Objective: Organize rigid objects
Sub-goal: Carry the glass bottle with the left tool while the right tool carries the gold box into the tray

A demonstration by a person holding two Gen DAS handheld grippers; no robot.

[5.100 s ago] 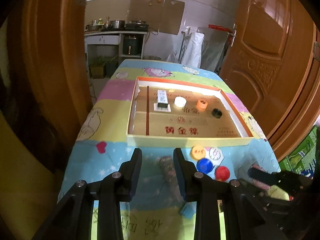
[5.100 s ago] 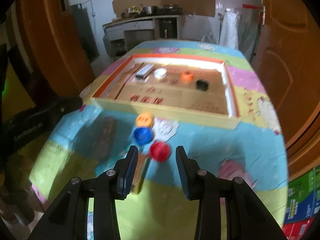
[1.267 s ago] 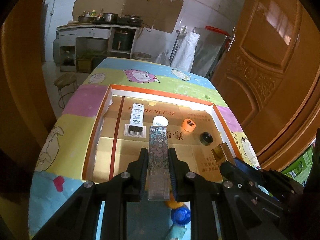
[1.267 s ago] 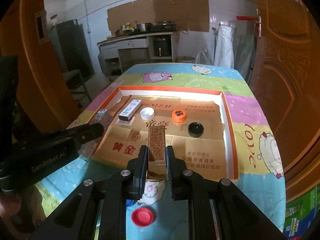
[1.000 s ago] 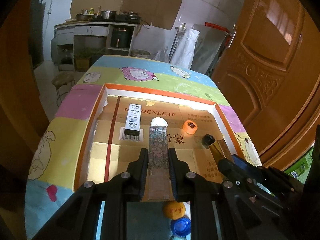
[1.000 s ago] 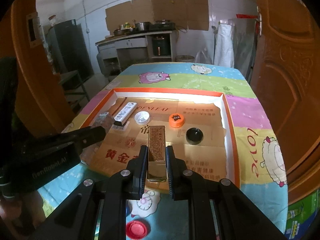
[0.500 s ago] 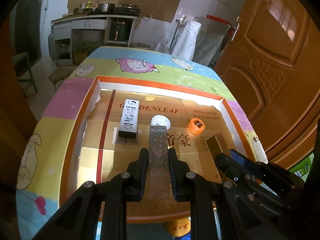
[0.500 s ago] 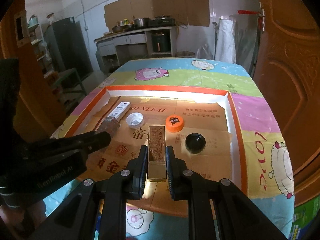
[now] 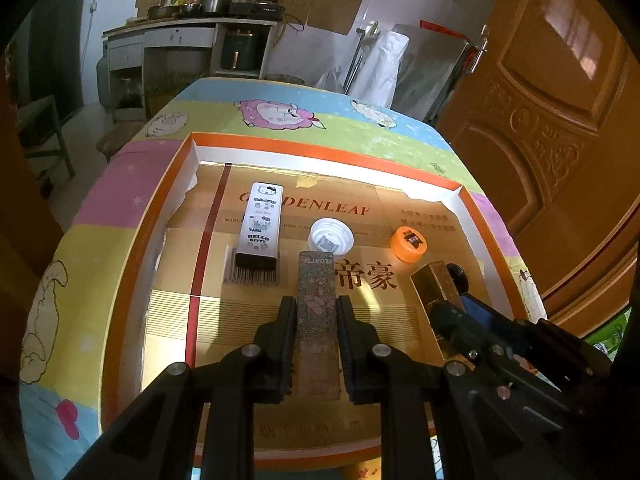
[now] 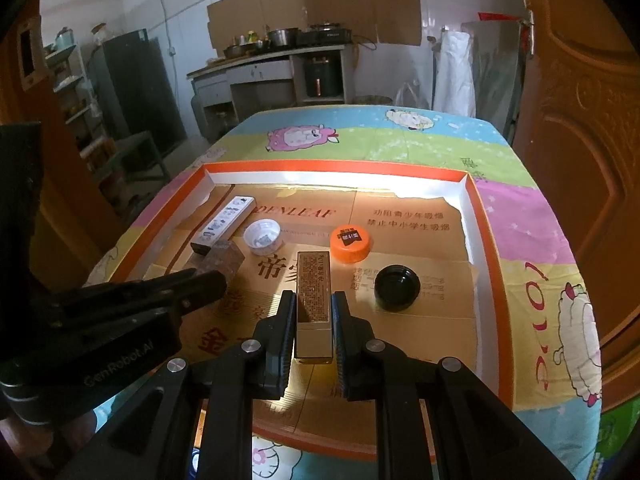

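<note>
My left gripper is shut on a long floral-patterned box, held over the middle of the orange-rimmed cardboard tray. My right gripper is shut on a gold box over the same tray. The gold box and right gripper show at the right of the left wrist view. The floral box and left gripper show at the left of the right wrist view. In the tray lie a white Hello Kitty box, a white cap, an orange cap and a black cap.
The tray lies on a table with a cartoon-print cloth. An orange cap peeks out in front of the tray's near wall. A wooden door stands close on the right. A kitchen counter is far behind the table.
Both grippers have moved forward and down over the tray with their boxes. The tray and its caps look larger, and the loose caps in front of it have mostly dropped out of view.
</note>
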